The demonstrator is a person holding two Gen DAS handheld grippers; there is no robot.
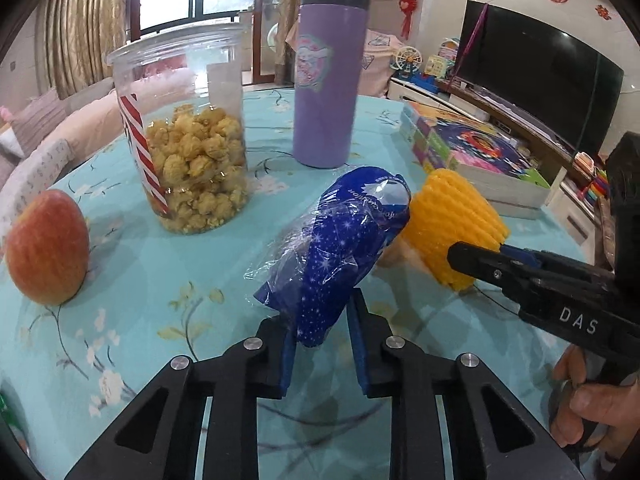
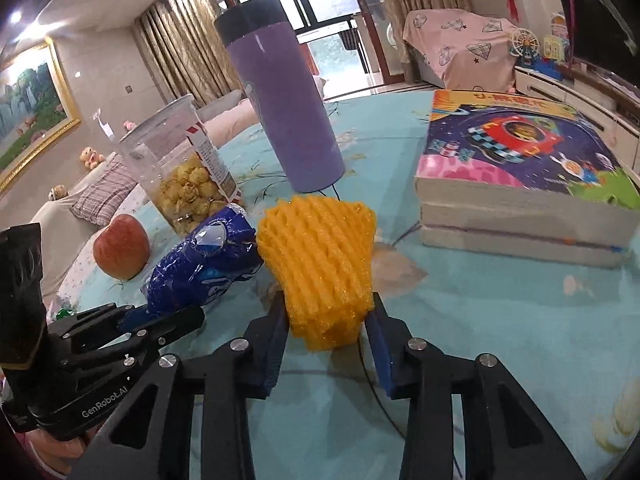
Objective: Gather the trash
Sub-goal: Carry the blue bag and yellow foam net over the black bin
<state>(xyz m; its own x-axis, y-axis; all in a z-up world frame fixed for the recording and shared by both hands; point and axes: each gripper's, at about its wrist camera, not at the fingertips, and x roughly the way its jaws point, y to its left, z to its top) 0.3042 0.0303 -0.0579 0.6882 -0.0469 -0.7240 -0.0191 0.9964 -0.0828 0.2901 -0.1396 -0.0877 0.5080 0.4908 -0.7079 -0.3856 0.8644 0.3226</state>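
Observation:
A crinkled blue star-printed plastic wrapper [image 1: 344,240] lies on the floral tablecloth, and my left gripper [image 1: 318,312] is shut on its near end, with blue pads against both sides. Just to its right sits a yellow foam fruit net [image 1: 452,216], touching the wrapper. One finger [image 1: 480,258] of the right gripper reaches it from the right. In the right wrist view my right gripper [image 2: 327,312] is shut on the foam net [image 2: 316,248], whose near end is squeezed between the pads. The wrapper [image 2: 200,260] and the left gripper [image 2: 168,312] show at the left.
Behind the trash stand a clear popcorn jar [image 1: 188,140] and a purple tumbler [image 1: 328,80]. An apple [image 1: 48,248] rests at the left, a stack of books [image 1: 472,152] at the right. A person's hand [image 1: 592,400] holds the right gripper's handle.

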